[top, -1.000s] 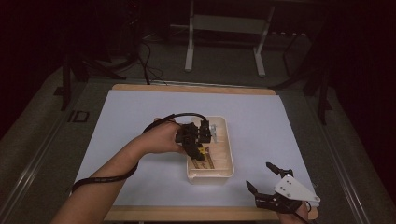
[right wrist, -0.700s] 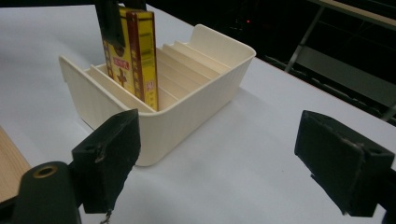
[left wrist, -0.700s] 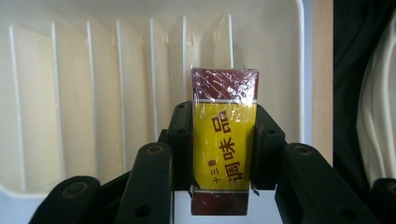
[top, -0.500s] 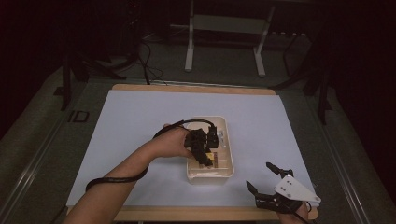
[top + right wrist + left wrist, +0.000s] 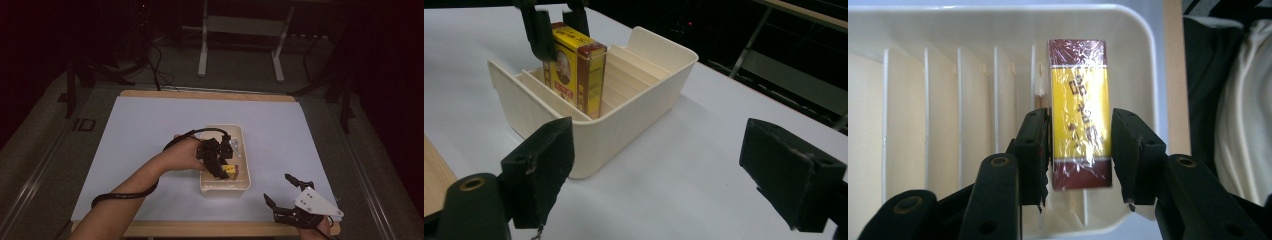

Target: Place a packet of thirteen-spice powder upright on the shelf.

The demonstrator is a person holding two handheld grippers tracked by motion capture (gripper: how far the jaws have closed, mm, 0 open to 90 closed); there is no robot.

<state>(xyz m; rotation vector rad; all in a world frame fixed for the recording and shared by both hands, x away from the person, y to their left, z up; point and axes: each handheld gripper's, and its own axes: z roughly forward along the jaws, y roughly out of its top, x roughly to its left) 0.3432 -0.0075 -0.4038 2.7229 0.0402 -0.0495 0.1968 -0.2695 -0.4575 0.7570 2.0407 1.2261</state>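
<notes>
White-covered surface (image 5: 150, 125) edged in bare wood. Beyond it, dark grey floor (image 5: 240, 86), a pale metal stand (image 5: 202, 50), and loose black cables (image 5: 156, 67) lying left.

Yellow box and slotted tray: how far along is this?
Done: the box stands upright in a slot near one end of the tray. In hand: the left gripper has its jaws on either side of the box; whether they grip or have let go is unclear. The right gripper waits open on the table. Left: withdrawing.
</notes>
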